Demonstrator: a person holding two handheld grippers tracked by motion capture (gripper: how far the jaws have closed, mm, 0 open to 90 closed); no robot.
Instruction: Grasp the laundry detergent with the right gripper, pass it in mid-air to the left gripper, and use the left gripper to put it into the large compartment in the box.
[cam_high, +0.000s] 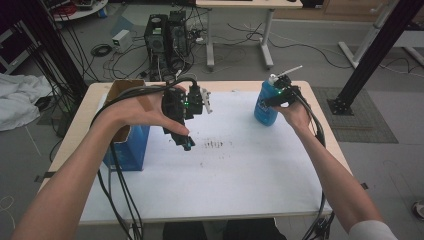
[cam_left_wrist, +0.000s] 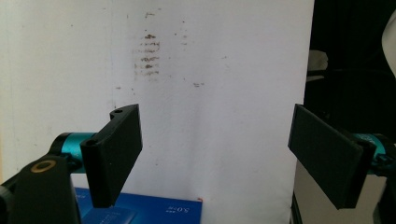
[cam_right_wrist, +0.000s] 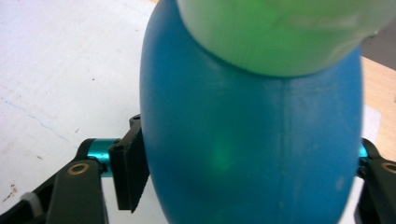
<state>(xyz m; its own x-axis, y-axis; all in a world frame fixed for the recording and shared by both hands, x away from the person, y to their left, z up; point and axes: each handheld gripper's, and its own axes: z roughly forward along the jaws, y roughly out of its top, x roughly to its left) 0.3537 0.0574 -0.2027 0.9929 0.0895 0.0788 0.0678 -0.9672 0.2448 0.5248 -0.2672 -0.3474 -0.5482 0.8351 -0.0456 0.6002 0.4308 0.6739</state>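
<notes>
Bottle (cam_high: 265, 106): blue, upright at table's (cam_high: 225, 190) far right corner | right gripper (cam_high: 281, 95): jaws clamped on bottle's body | left gripper (cam_high: 186, 142): jaws apart, empty, above stained white sheet (cam_high: 220, 165)

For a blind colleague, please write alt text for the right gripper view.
A blue bottle with a pale green cap stands very close between the right tongs, whose black pad on the left touches its side. Behind it lies a white table cover with faint marks, and bare wood shows at the far right.
</notes>
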